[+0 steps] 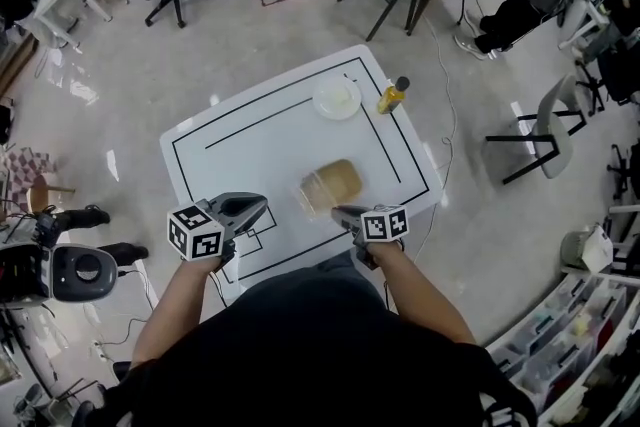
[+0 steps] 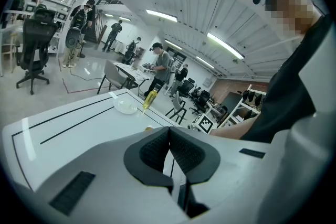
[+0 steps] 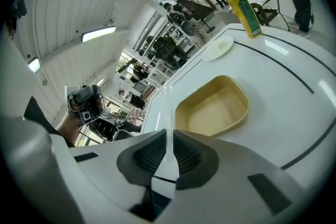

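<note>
Clear lid [image 3: 168, 108] is what your right gripper [image 3: 169, 140] has, pinched by its near rim between jaws that are drawn in narrow on the thin plastic. From that gripper's view you see it edge-on, as a pale line rising straight away from the pads. That reads as a grip on the rim, because it is the only part thin enough to bite. The lid sits at the near side of the white table [image 1: 230, 150], just left of and against the tan container [image 1: 340, 179]. The container lies open-side up with nothing visible inside. Its long axis seems to run from your near left to the far right, and the lid's plane extends away from you along much the same line. Your left gripper [image 2: 169, 136] hangs over the near-left edge, its pads pressed together on nothing, well apart from the lid. A white plate [image 1: 337, 99] and a bottle of yellow liquid [image 1: 392, 97] stand at the far side.
</note>
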### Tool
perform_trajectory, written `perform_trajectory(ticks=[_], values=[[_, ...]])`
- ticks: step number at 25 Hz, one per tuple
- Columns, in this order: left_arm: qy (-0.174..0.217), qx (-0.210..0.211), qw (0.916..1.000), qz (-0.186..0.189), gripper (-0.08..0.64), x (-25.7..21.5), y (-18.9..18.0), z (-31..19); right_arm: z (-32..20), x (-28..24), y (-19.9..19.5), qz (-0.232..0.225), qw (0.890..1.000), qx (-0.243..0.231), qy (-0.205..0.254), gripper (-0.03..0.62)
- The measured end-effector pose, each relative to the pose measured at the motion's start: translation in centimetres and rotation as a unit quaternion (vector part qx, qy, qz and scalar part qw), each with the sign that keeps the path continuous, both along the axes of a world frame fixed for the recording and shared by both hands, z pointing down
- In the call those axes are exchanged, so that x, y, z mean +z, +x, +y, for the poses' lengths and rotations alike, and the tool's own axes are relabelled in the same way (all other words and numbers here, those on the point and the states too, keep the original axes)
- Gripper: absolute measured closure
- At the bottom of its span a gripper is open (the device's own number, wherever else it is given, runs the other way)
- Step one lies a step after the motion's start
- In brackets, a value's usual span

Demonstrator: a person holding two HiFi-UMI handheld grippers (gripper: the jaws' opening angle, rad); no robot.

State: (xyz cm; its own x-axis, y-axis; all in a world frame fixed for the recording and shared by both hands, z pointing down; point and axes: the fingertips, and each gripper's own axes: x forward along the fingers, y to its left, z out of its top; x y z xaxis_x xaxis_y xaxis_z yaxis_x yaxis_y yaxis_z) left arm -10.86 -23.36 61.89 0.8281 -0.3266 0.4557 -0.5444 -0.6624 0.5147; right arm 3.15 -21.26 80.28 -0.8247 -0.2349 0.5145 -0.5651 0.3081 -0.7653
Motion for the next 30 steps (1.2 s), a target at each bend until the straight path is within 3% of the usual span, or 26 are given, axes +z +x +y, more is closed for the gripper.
perform_trajectory(ticks=[17,30], values=[[0.023,0.007,0.9997,0.010,0.537,-2.3,-1.4,2.0,0.7,-4.2,-0.2,-0.010,0.999,0.037,0.031,0.540],[0.037,0.019,0.9990,0.019,0.537,-3.6,-2.2,4.2,2.0,-6.6,2.5,0.020,0.992,0.101,0.066,0.540]])
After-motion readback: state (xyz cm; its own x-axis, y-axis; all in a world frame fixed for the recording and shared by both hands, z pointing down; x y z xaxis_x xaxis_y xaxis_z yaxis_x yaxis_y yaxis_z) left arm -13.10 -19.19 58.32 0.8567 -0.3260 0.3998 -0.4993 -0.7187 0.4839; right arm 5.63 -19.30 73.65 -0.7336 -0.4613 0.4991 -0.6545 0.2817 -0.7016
